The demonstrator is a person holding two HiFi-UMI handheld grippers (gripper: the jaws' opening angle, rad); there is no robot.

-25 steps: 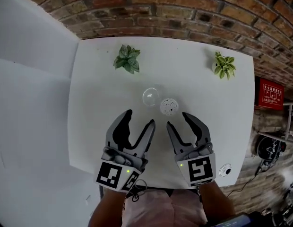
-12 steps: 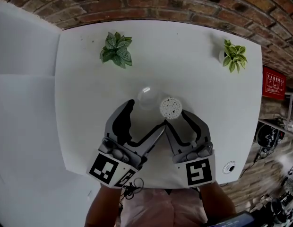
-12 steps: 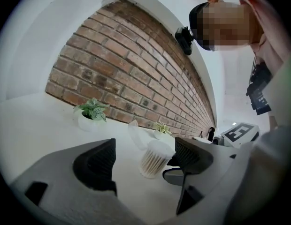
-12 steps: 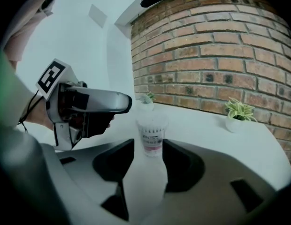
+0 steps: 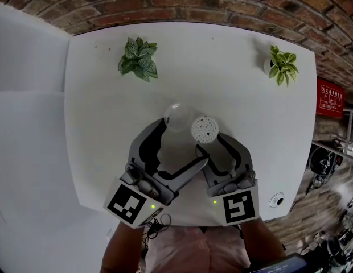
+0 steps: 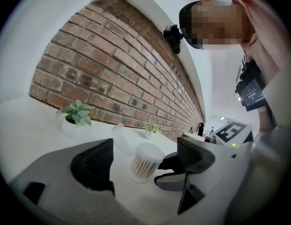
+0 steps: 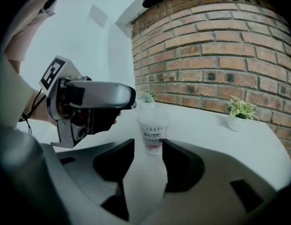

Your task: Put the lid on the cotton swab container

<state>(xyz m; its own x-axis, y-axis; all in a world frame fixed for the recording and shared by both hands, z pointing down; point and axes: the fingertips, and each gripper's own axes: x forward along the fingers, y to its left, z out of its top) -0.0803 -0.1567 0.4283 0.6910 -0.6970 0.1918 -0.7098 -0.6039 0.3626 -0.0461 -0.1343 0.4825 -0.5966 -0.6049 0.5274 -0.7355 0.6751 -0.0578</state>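
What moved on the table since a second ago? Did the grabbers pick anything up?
Both grippers slid forward toward the brick wall. The left gripper, jaws opening wide and holding nothing, now nears the clear lid. The right gripper, jaws apart, sits just behind the cotton swab container. Nothing was picked up. Lid, container and potted plants stayed put.

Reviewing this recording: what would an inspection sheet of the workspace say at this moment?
Surface: white table, no spills seen.
Job's things: cotton swab container upright, uncovered; clear lid on the table beside it.
Clutter: left potted plant and right potted plant at the far edge; round white fitting at the near right corner.
Grippers: left gripper jaws opening, holding nothing; right gripper open, container just ahead, ungripped.
Cables: dark cable below left gripper.
Surroundings: brick wall; red sign.
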